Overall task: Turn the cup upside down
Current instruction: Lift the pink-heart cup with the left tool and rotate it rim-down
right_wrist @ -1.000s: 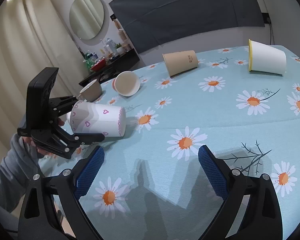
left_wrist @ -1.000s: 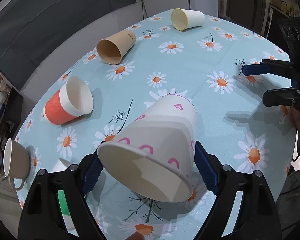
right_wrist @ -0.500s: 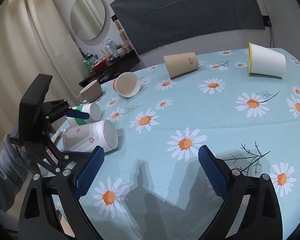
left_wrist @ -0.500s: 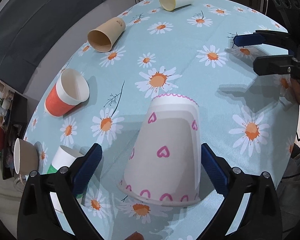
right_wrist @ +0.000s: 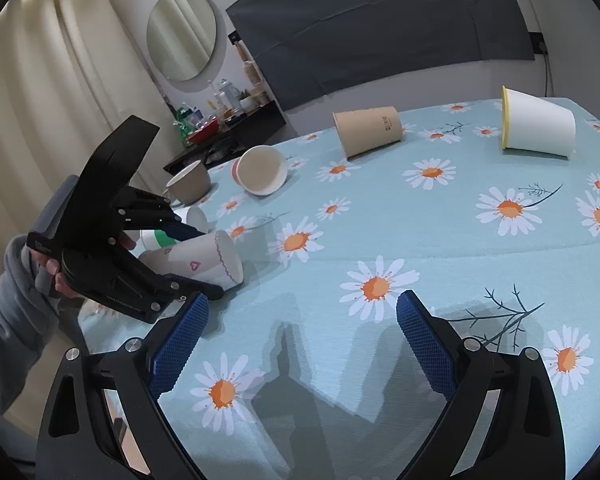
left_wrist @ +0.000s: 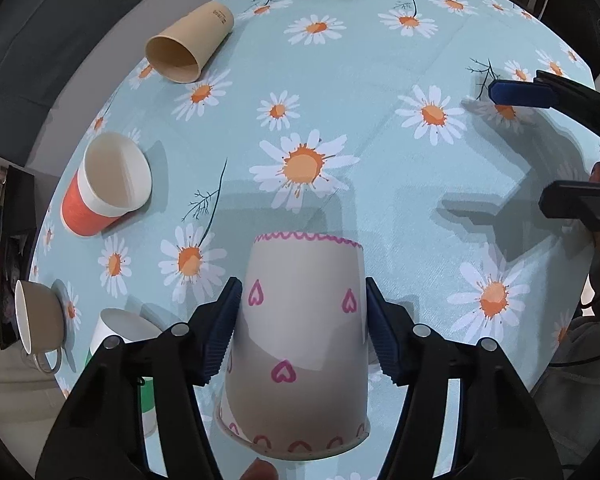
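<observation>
Cup (left_wrist: 304,332), white paper with pink hearts and a pink scalloped line near its base, sits between the two blue pads of the left gripper (left_wrist: 302,320), which is closed on its sides. In the left wrist view the closed base points away from the camera and the open rim is nearest. In the right wrist view the cup (right_wrist: 204,258) is tilted, base toward the middle of the desk (right_wrist: 420,240), at the near left of the daisy-print cloth; whether it touches the cloth cannot be told. The right gripper (right_wrist: 300,344) hangs above the near side of the desk with its jaws wide apart and nothing between them.

A tan cup (right_wrist: 368,130) lies on its side at the far centre; it carries a small dark printed mark, too small to read. A white cup with a yellow rim (right_wrist: 538,126) lies far right. An orange-and-white cup (left_wrist: 108,192) lies at the left.
</observation>
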`<state>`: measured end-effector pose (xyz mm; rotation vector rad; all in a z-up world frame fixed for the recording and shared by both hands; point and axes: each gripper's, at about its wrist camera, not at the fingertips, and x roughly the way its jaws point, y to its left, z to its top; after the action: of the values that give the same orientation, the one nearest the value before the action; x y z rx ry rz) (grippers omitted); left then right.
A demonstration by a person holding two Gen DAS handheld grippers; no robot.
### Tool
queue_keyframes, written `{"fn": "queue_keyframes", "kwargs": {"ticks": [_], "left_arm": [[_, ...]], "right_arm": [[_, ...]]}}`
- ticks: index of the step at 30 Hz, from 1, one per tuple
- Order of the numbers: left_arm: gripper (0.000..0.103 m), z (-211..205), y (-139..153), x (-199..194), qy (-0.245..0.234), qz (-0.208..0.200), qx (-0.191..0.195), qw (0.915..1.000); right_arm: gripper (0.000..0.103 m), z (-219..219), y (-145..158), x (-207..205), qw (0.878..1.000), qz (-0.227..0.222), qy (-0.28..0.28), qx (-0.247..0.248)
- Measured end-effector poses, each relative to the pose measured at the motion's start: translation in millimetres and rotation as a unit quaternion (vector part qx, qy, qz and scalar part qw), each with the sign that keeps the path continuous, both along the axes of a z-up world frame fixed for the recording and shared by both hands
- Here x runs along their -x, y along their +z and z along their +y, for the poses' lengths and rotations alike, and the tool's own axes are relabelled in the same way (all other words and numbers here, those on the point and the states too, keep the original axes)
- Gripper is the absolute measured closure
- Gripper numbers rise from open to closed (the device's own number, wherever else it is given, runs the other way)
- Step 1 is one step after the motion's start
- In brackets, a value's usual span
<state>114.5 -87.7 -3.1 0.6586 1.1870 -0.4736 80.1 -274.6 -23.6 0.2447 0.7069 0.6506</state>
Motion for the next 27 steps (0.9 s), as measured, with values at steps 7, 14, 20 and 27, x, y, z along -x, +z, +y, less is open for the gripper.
{"fn": "queue_keyframes", "kwargs": {"ticks": [7, 14, 20, 27], "left_arm": [[0.042, 8, 14, -8, 0.032, -0.024, 0.04, 0.9984], [0.042, 18, 35, -26, 0.098, -0.112, 0.102, 0.9836], [0.042, 27, 41, -19, 0.138, -0.201, 0.152, 0.958], [0.042, 37, 30, 1, 0.182, -0.228, 0.195, 0.9365]], "right_arm": [[0.012, 2, 0, 2, 1.0, -0.002, 0.006, 0.002], [0.012, 2, 0, 2, 1.0, -0.003, 0.004, 0.001], [0.012, 2, -1, 1, 1.0, -0.002, 0.003, 0.002], [0.012, 2, -1, 1, 1.0, -0.003, 0.003, 0.006]]}}
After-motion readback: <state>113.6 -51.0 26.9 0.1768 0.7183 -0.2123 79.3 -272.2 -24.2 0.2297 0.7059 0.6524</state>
